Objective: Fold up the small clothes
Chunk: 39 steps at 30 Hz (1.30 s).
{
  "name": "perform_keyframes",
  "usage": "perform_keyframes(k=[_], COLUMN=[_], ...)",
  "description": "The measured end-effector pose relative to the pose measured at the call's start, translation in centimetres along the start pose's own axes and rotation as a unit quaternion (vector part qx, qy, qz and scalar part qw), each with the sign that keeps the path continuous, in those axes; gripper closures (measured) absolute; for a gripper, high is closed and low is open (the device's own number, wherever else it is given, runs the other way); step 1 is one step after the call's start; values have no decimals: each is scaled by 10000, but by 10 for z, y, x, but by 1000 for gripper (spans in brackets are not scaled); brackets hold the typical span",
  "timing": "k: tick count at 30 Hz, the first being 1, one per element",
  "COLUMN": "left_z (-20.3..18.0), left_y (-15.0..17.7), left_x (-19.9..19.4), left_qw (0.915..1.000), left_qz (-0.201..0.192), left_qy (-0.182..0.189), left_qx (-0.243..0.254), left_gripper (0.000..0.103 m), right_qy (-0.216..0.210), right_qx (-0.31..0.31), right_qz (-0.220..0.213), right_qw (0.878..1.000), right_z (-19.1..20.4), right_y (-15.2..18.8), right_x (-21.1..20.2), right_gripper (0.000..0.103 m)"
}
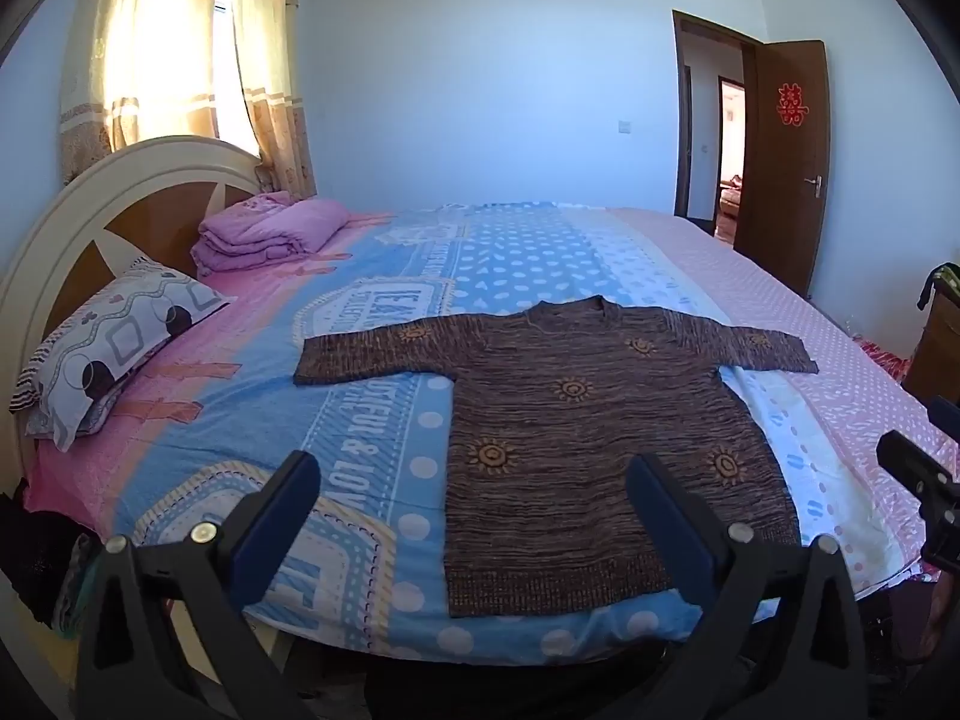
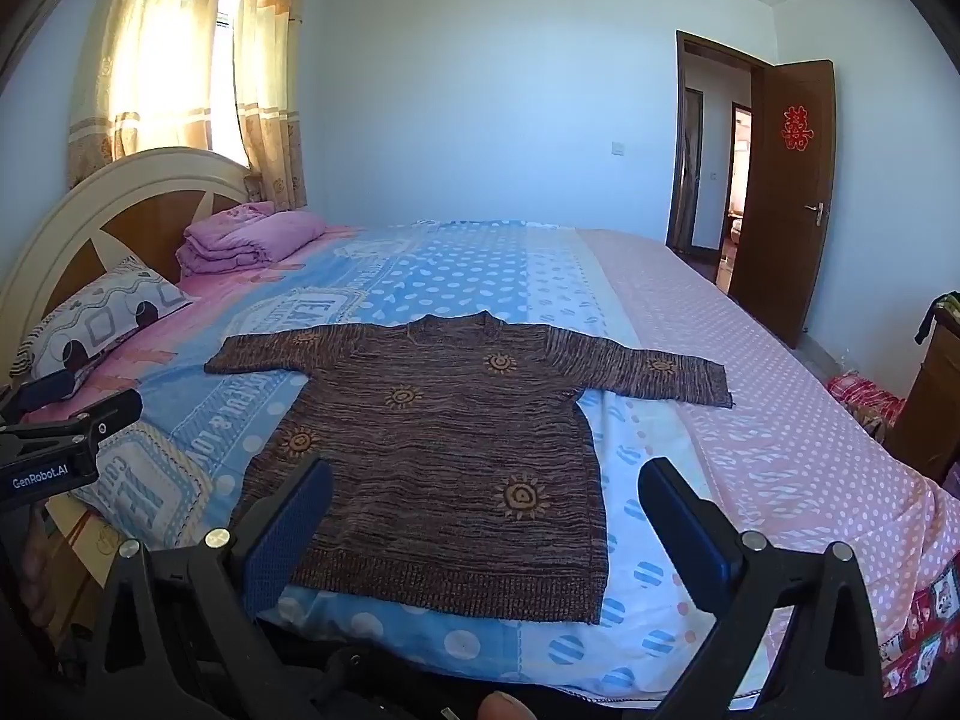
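One sweater (image 1: pixel 576 420), brown knit with orange sun motifs, lies flat on the bed (image 1: pixel 384 396), both sleeves spread, ribbed hem nearest me. One patterned pillow (image 1: pixel 114 348) far left, one folded purple blanket (image 1: pixel 264 234) by the curved headboard (image 1: pixel 108 204). My left fingers (image 1: pixel 474 516) and right fingers (image 2: pixel 486 522) hang wide apart above the near edge, holding nothing. Sheet is printed cotton: blue dots, pink bands.
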<state>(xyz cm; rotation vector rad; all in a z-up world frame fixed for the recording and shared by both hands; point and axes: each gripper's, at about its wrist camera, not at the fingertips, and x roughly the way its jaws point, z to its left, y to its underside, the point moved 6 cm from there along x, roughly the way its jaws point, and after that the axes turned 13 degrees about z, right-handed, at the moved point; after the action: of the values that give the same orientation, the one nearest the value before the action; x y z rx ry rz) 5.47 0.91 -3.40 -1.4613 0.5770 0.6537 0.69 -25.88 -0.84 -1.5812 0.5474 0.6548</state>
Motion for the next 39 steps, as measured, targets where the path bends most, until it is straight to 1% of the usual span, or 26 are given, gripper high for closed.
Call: perform_keyframes(k=[39], left_z=[6], left_y=[3], left_x=[7], left_qw=[9999], left_qz=[63], left_qy=[-24], left_qx=[-78], left_gripper=[0], right_qy=[-75], right_qx=[27], right_qz=[119], right_qw=[9999], right_z=[0], right_y=[2], right_x=[5], right_gripper=[1])
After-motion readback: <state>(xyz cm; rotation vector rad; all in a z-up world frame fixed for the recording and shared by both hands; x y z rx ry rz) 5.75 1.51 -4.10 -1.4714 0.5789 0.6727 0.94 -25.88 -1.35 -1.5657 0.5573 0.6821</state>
